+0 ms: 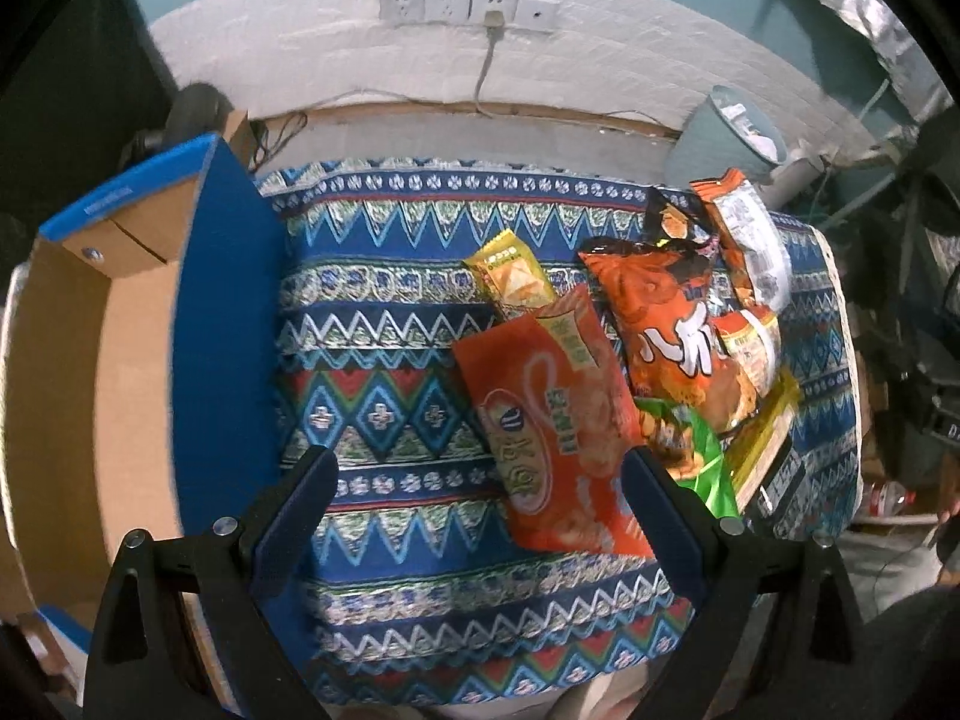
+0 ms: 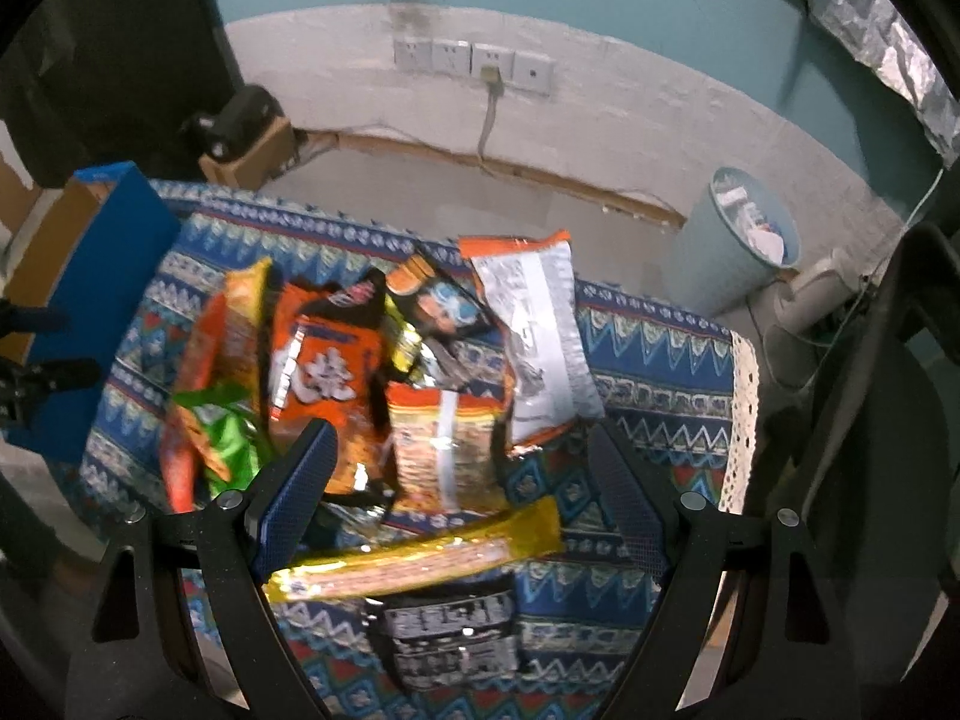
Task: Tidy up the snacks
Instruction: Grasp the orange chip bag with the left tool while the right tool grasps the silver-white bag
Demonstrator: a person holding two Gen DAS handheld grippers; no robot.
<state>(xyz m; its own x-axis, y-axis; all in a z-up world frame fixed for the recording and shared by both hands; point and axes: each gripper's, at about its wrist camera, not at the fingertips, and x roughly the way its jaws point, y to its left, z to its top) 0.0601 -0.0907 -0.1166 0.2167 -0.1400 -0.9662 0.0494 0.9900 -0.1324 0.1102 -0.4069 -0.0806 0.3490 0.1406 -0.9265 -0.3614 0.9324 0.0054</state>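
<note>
The snack packets lie in a loose heap on the patterned cloth (image 1: pixel 384 312), with the blue-edged cardboard box (image 1: pixel 222 324) well apart at about nine o'clock from the heap in the left wrist view. The left gripper (image 1: pixel 477 480) is spread wide and holds nothing. The long orange packet (image 1: pixel 552 420) lies between its fingers toward the right one, its long axis running from about eleven to five o'clock — nearly along the fingers, so the jaws would close across its width.

The right gripper (image 2: pixel 459 456) is also open and empty, hovering over the heap with the yellow packet (image 2: pixel 420 558) lying crosswise near its fingers. Judging by position, the left gripper is nearer the box.
</note>
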